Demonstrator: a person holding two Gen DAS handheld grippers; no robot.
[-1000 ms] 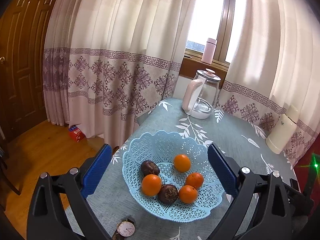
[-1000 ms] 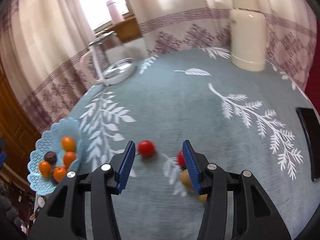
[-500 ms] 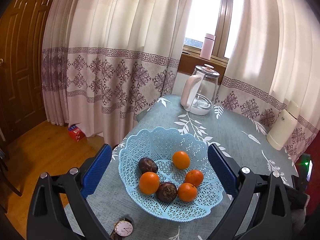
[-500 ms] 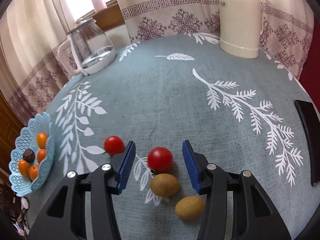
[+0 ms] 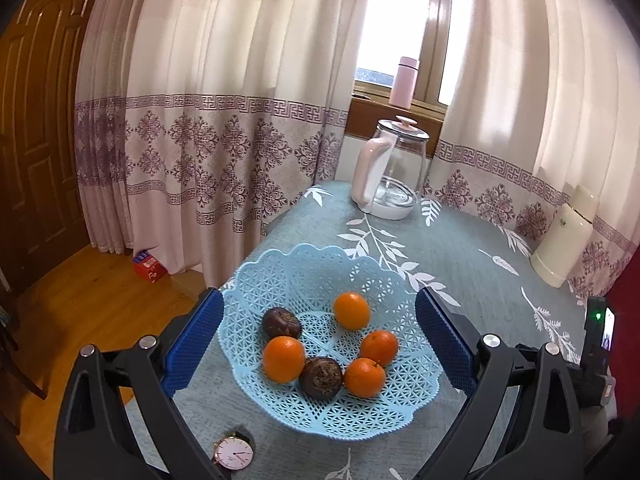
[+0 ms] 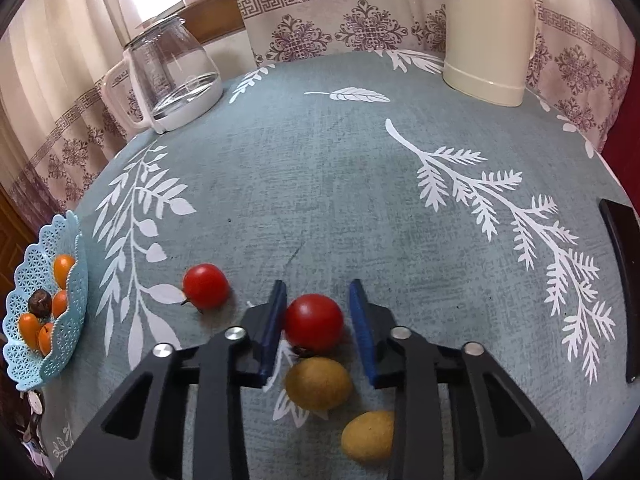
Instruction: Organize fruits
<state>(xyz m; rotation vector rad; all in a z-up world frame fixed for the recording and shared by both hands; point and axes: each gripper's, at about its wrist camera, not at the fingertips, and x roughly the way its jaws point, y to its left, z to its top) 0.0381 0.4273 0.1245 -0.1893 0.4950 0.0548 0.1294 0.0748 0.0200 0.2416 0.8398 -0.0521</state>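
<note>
Right now, red tomato [image 6: 314,322] between the right gripper's [image 6: 318,312] parted fingers.

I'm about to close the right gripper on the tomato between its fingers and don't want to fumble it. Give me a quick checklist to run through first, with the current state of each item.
1. Right gripper open: ok, jaws stand apart.
2. Red tomato between the fingers: ok, roughly centred; left pad looks nearly touching.
3. Neighbours out of the way: not ok, the kiwi sits right behind the tomato.
4. Second tomato outside the jaws: ok, apart to the left.
5. Room in the blue basket: ok, bare space around the oranges and dark fruits.
6. Left gripper free: ok, open, holding nothing.
</note>
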